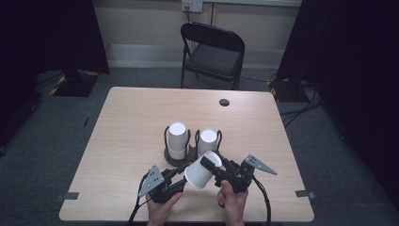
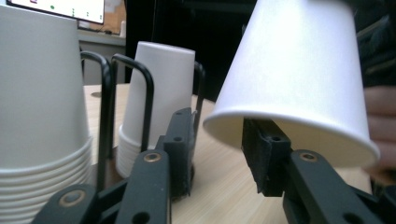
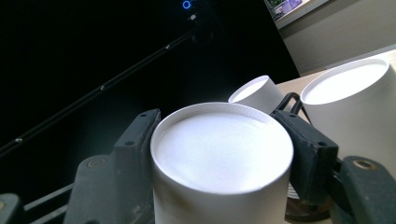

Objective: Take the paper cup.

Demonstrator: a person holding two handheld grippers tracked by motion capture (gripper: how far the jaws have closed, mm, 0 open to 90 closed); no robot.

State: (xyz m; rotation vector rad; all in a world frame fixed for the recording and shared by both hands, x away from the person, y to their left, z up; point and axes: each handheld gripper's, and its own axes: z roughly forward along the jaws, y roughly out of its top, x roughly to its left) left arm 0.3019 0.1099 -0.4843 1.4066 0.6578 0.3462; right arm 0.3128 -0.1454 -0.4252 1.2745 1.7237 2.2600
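A white paper cup (image 1: 200, 175) hangs tilted, mouth down and toward the left, above the table's front. My right gripper (image 1: 211, 162) is shut on its closed end; in the right gripper view the jaws press both sides of the cup (image 3: 224, 154). My left gripper (image 1: 181, 174) is open at the cup's rim. In the left gripper view one jaw reaches under the cup's (image 2: 299, 79) mouth and the other stays outside. Behind, two stacks of upturned white cups (image 1: 177, 136) (image 1: 207, 139) stand in a black wire holder (image 1: 181, 159).
The holder stands mid-table on the light wooden table (image 1: 131, 113), which has a cable hole (image 1: 224, 102) at the back. A black folding chair (image 1: 214, 49) stands beyond the far edge. Dark curtains hang on both sides.
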